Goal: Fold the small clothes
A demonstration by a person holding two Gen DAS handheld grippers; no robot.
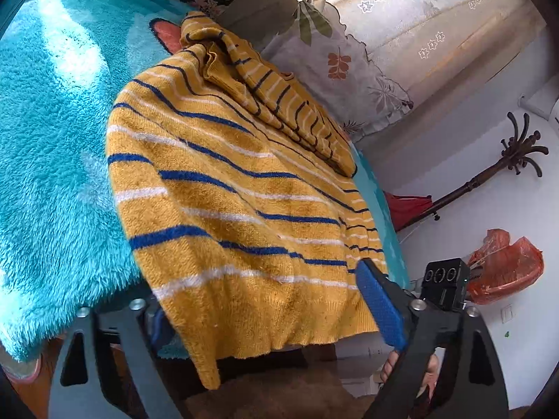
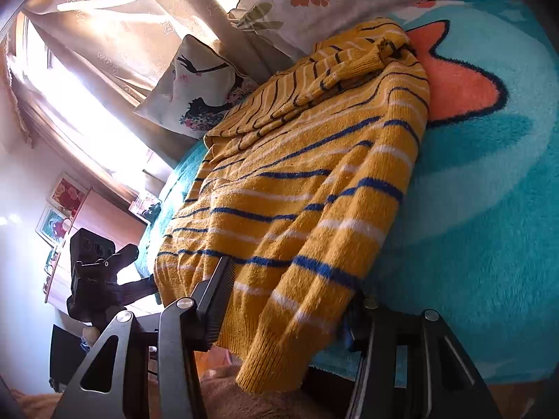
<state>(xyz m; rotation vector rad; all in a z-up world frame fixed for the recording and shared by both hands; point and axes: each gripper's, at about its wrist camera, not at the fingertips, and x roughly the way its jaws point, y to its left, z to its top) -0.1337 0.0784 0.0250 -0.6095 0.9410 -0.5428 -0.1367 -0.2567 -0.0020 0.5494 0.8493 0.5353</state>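
Both tongs (image 1: 272, 314) (image 2: 286, 303) angled down, straddling striped sweater (image 1: 223, 188) hem

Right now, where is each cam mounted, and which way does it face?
Left wrist: on the left gripper, looking along its fingers over the yellow striped sweater on the teal blanket; the right gripper shows at lower right.
Right wrist: on the right gripper, facing the sweater hem, window behind; the left gripper shows at lower left.
Shared: sweater, blanket, leaf-print pillow; each view catches the other gripper.
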